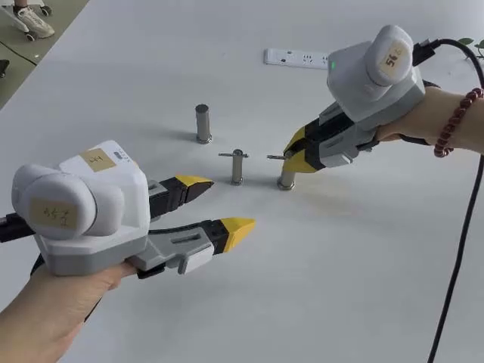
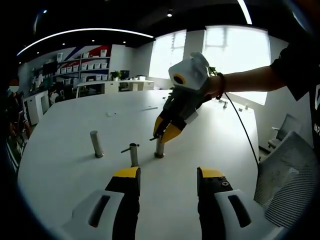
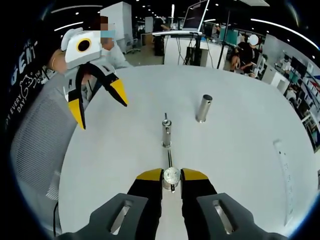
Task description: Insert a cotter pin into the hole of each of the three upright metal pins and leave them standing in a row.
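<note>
Pins stand in a row on the white surface (image 1: 363, 249) — far pin (image 1: 203, 123), then middle pin (image 1: 237, 168) crossed by a cotter pin (image 1: 227, 154). Right gripper (image 1: 296, 153) jaws clench the end pin (image 1: 286, 181) at its top, a second cotter pin (image 1: 275, 157) jutting past; left gripper (image 1: 227, 203) hovers apart, jaws released.

**Concealed and truncated items**

1. Nearest metal pin (image 1: 286, 181): upper half behind the right gripper (image 1: 295, 153); base visible.
2. Cotter pin (image 1: 275, 157): one end protrudes, the rest is buried between the jaws. Whether it passes through the pin's hole is indeterminate.
3. Power strip (image 1: 295, 57): right end behind the gripper's body.
4. Cable (image 1: 463, 227): cut by the bottom edge.
5. Shoe (image 1: 32, 23): cut by the top edge.
</note>
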Tool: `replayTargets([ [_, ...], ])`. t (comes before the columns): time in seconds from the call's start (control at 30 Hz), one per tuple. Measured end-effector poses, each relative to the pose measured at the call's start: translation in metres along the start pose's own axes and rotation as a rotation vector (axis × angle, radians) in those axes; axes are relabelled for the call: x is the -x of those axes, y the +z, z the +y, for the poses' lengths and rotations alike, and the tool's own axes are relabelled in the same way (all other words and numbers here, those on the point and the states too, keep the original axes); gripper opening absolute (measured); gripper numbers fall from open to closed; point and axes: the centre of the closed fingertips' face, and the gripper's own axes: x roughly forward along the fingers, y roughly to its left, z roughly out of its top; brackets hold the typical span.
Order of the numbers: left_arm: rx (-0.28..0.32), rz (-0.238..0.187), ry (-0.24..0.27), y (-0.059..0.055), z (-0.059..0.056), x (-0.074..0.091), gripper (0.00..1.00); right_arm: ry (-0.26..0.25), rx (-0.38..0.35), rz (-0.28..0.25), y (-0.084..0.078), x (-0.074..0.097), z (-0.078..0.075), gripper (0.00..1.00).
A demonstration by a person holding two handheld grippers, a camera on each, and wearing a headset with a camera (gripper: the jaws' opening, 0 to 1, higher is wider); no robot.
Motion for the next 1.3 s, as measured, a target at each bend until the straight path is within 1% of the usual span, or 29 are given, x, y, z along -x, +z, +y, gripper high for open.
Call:
replayTargets([
  [0.1,0.0,0.001,0.001,-0.001,0.0,0.0,0.44,0.007,-0.006,-0.007,-0.001,-0.001,-0.003,0.08],
  [0.17,0.0,0.002,0.001,-0.001,0.0,0.001,0.44,0.008,-0.009,-0.005,-0.002,-0.003,-0.003,0.09],
  [0.27,-0.001,0.001,0.004,-0.001,0.001,0.002,0.44,0.017,-0.016,0.011,-0.008,-0.007,0.005,0.22],
  [0.3,-0.001,0.001,0.006,-0.001,0.001,0.002,0.44,0.005,-0.013,0.013,-0.01,-0.007,0.005,0.23],
  [0.33,-0.001,0.0,0.007,0.0,0.001,0.002,0.44,-0.006,-0.023,0.006,-0.009,-0.007,0.004,0.2],
  [0.37,0.0,-0.001,0.008,0.0,0.001,0.003,0.44,-0.015,-0.048,-0.014,-0.007,-0.005,0.003,0.19],
  [0.43,-0.001,-0.003,0.01,0.001,0.002,0.003,0.44,-0.032,-0.095,-0.054,-0.002,-0.003,0.002,0.21],
  [0.5,-0.004,-0.004,0.014,0.001,0.002,0.004,0.44,-0.032,-0.108,-0.071,0.001,-0.001,0.003,0.21],
  [0.57,-0.006,-0.009,0.02,0.003,0.004,0.005,0.45,-0.041,-0.138,-0.097,0.002,-0.001,0.0,0.22],
  [0.67,-0.005,-0.015,0.027,0.005,0.005,0.006,0.45,-0.062,-0.203,-0.159,0.015,0.003,-0.002,0.25],
  [0.8,0.002,-0.019,0.041,0.005,0.007,0.01,0.45,-0.082,-0.266,-0.217,0.031,0.006,-0.004,0.28],
  [0.93,0.012,-0.023,0.053,0.004,0.008,0.014,0.45,-0.11,-0.277,-0.235,0.043,0.006,-0.007,0.3],
  [1.03,0.018,-0.025,0.063,0.003,0.008,0.016,0.46,-0.141,-0.32,-0.278,0.057,0.005,-0.013,0.31],
  [1.13,0.017,-0.03,0.075,0.003,0.009,0.018,0.46,-0.179,-0.334,-0.291,0.064,0.001,-0.019,0.3],
  [1.17,0.015,-0.031,0.08,0.003,0.009,0.018,0.47,-0.181,-0.334,-0.297,0.066,0.0,-0.019,0.3],
  [1.3,0.019,-0.047,0.095,0.006,0.009,0.022,0.47,-0.211,-0.363,-0.334,0.075,-0.007,-0.028,0.29],
])
